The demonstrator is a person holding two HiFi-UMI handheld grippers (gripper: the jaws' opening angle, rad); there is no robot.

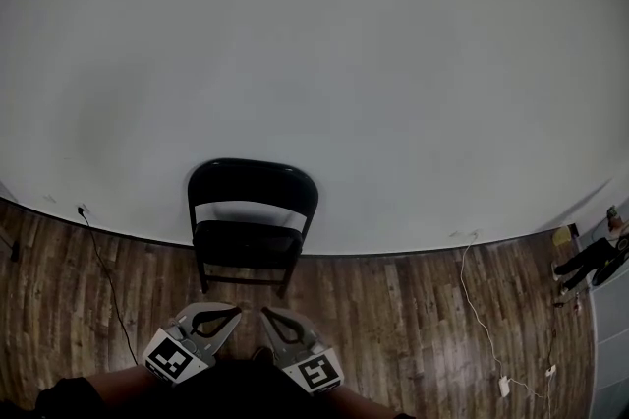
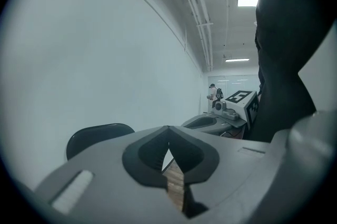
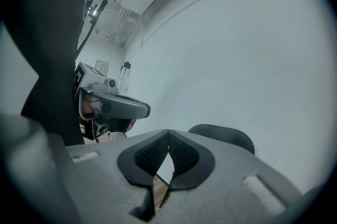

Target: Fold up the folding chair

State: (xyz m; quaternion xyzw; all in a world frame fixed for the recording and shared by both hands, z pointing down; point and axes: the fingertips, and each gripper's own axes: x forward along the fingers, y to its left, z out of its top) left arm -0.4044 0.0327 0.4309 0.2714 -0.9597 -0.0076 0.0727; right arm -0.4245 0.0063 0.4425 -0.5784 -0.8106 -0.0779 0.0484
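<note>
Head view: the black folding chair [image 1: 251, 215] stands unfolded on the dark wood plank floor [image 1: 393, 309]. Its seat is down and its rounded backrest is upright, close to the plain white wall [image 1: 344, 63]. The chair faces us, and its legs rest on the floor just in front of the base of the wall.

The left claw [image 1: 234, 311] and the right claw [image 1: 265, 313] sit low in the frame, side by side. Their tips angle in toward each other and toward the chair. Both are short of the chair and touch no part of it. Each carries its cube with square markers at the rear.

Left gripper view: the jaws are closed, the dark pads meet at the tip, and nothing is between them. The chair's backrest shows to the left behind the jaws, with the other claw off to the right.

Right gripper view: we read the same state here, jaws closed tip to tip and empty. The backrest shows to the right behind them, and the other claw is up at the left.

Surroundings: a thin black cable [image 1: 103, 269] runs from the wall base across the floor at the left. A white cable [image 1: 482, 319] trails across the floor at the right. A person in dark clothes [image 1: 595, 255] is at the far right edge, well apart from the chair.
</note>
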